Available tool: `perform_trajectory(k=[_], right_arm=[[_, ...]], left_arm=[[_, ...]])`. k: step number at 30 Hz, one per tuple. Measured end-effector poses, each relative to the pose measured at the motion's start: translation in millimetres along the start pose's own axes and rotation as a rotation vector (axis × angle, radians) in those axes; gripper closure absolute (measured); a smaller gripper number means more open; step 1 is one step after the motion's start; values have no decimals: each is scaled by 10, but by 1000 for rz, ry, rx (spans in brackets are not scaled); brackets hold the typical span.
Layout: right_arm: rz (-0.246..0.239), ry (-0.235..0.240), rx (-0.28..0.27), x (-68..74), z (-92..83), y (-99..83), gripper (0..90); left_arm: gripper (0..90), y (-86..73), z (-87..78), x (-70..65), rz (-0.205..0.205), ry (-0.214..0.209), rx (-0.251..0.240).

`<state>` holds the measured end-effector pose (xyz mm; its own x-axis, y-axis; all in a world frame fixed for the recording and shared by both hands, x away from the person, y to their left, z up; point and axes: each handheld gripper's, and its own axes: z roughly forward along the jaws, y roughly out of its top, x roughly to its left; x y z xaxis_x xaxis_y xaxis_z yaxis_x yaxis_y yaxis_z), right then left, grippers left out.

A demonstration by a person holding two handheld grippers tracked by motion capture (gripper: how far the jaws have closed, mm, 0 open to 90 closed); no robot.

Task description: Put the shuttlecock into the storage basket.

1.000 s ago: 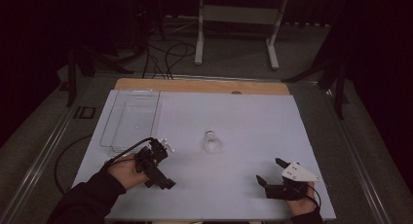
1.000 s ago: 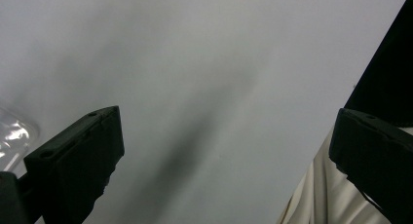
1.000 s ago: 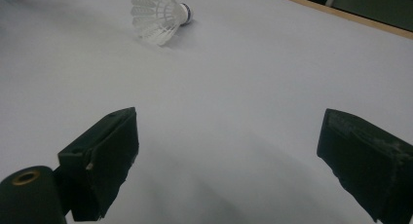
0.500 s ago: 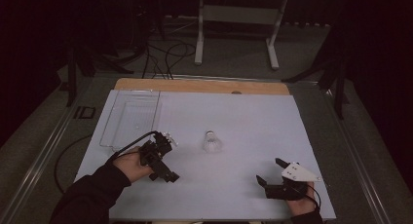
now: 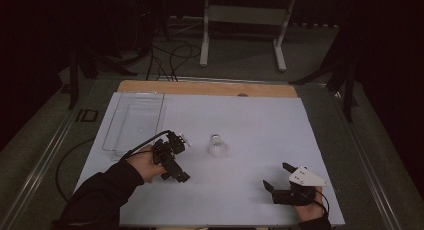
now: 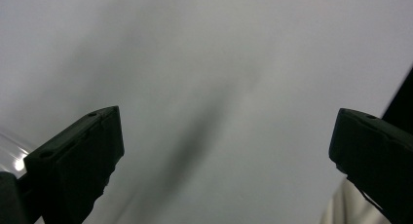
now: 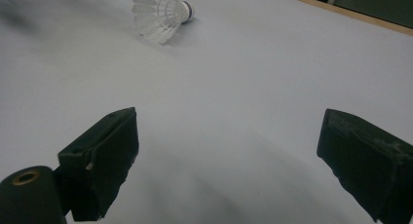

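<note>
A white feathered shuttlecock [image 5: 216,146] lies on its side near the middle of the white table sheet [image 5: 250,125]; it shows at the top left [image 7: 158,9] of the right gripper view. My left gripper [image 5: 177,159] is held a short way left of the shuttlecock, open, apart from it. The left gripper view has the jaws spread wide [image 6: 224,136] over bare white sheet. My right gripper [image 5: 276,176] rests near the front right of the sheet, open and empty [image 7: 229,146], with its grey plate on top.
A clear plastic tray [image 5: 132,120] lies at the back left of the sheet. A wooden strip [image 5: 207,88] runs along the table's far edge. Beyond it are a metal stand [image 5: 240,20] and cables on the dark floor.
My left gripper has moved forward and a little right, closer to the shuttlecock. The right gripper and the shuttlecock have stayed where they were.
</note>
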<state>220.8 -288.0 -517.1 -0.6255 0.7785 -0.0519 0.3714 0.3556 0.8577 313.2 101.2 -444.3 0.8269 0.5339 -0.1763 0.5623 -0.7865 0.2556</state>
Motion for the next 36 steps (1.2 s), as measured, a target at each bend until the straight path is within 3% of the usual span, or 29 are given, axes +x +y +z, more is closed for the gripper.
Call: perform_trajectory(k=[2,21,27,36], right_arm=[[1,1,0,2,0,0,80],[-2,3,1,-3,-1,-5,80],[-3,3,1,-3,-1,-6,80],[-3,5,4,-3,2,-9,80]], left_arm=[[0,60,37,-26,7,13,44],[0,347,208,-8,-1,8,91],[0,448,270,53,-28,39,85],[0,555,379,91,-43,-11,101]])
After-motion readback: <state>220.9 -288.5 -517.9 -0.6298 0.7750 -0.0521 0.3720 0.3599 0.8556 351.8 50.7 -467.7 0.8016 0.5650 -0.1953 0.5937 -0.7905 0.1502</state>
